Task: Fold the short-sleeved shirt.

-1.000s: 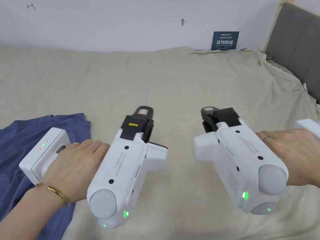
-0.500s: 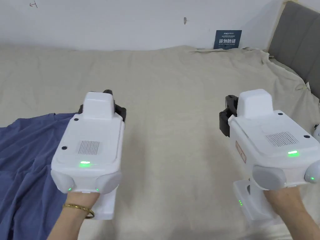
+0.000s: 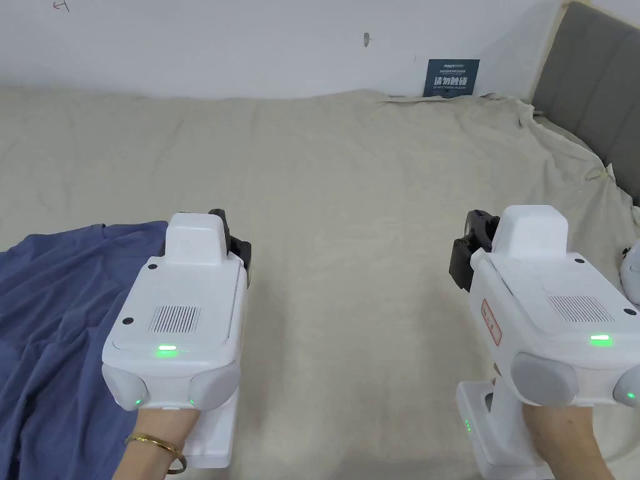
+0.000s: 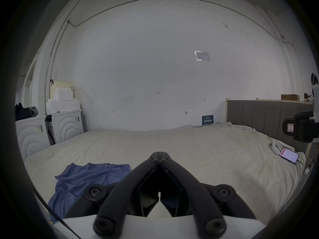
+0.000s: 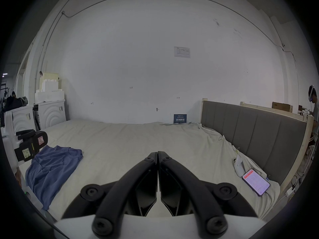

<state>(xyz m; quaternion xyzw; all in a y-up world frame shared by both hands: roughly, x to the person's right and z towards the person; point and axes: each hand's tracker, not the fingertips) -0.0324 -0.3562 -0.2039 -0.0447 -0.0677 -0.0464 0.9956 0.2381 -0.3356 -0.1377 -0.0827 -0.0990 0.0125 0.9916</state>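
The blue short-sleeved shirt (image 3: 56, 325) is lying crumpled and unfolded at the left side of the bed (image 3: 350, 187), so the folding is, by appearance, not yet begun. The left claw (image 4: 159, 158) and right claw (image 5: 157, 154) are hovering above the sheet, jaws together and gripping nothing. A dark blue sign (image 3: 454, 78) is leaning against the wall; its writing is too small to read.

a bed (image 3: 350, 187) is being covered by a wrinkled beige sheet (image 5: 138, 142). a crumpled blue short-sleeved shirt (image 3: 56, 312) is being carried near its left edge. a lit phone (image 5: 256, 181) and a small white object (image 5: 239, 166) are being kept beside the grey headboard (image 5: 250, 132).
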